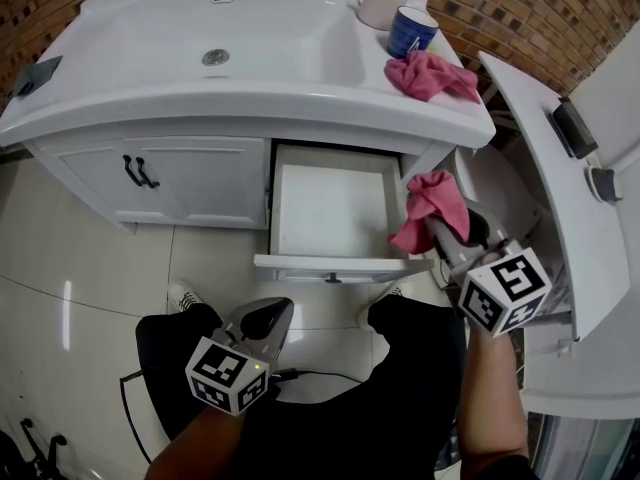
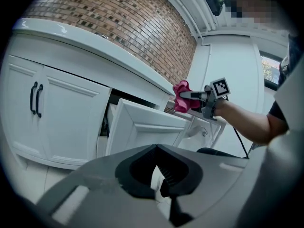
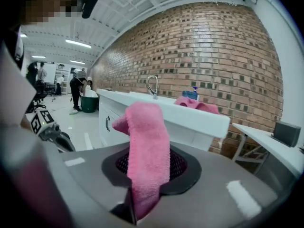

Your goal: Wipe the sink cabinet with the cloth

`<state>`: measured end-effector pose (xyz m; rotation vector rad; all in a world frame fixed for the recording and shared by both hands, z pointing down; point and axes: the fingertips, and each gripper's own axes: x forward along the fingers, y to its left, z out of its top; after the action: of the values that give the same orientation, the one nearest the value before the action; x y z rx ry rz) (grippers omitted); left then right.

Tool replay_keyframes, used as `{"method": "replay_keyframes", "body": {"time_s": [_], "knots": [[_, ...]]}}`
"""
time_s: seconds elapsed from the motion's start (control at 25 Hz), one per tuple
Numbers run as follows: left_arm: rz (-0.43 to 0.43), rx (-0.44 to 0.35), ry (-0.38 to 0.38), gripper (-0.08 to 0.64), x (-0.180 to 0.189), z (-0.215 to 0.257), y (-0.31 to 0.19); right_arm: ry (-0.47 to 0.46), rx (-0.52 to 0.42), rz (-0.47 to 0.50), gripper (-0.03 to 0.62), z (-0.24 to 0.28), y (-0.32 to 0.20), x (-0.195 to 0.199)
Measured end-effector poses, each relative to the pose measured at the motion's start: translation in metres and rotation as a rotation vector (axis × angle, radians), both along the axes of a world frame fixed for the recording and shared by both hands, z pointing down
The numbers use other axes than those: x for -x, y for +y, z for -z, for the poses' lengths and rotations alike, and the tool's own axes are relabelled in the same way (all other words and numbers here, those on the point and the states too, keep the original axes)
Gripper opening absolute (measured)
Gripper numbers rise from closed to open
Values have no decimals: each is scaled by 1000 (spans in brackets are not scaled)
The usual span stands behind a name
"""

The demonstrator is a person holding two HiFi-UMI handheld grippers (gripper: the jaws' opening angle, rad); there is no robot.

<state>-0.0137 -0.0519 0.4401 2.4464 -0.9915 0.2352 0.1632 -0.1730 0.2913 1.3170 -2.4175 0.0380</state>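
A pink cloth (image 1: 430, 208) hangs from my right gripper (image 1: 447, 236), which is shut on it beside the open drawer's right edge. In the right gripper view the cloth (image 3: 145, 151) stands up between the jaws. The white sink cabinet (image 1: 200, 173) has its drawer (image 1: 330, 213) pulled out, showing an empty white inside. My left gripper (image 1: 262, 323) is low, below the drawer front, shut with nothing in it. From the left gripper view the drawer front (image 2: 142, 127) sits ahead, and the right gripper (image 2: 197, 96) with the cloth (image 2: 180, 96) shows beyond it.
A second pink cloth (image 1: 430, 73) lies on the sink top's right end, next to a blue cup (image 1: 410, 30) and a white mug (image 1: 378, 3). A white table (image 1: 560, 198) stands close on the right. Black handles (image 1: 140, 173) mark the cabinet doors. People stand far off (image 3: 78, 91).
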Motion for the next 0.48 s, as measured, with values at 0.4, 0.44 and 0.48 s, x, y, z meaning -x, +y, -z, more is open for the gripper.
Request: {"method": "replay_keyframes", "body": {"time_s": [0.4, 0.44, 0.48], "knots": [[31, 13, 19, 5, 14, 1, -1, 228, 174, 584, 95, -80, -27, 162], [34, 14, 25, 5, 15, 2, -1, 249, 183, 612, 95, -86, -25, 166], [38, 13, 31, 5, 16, 3, -2, 261, 186, 630, 95, -89, -25, 170]]}}
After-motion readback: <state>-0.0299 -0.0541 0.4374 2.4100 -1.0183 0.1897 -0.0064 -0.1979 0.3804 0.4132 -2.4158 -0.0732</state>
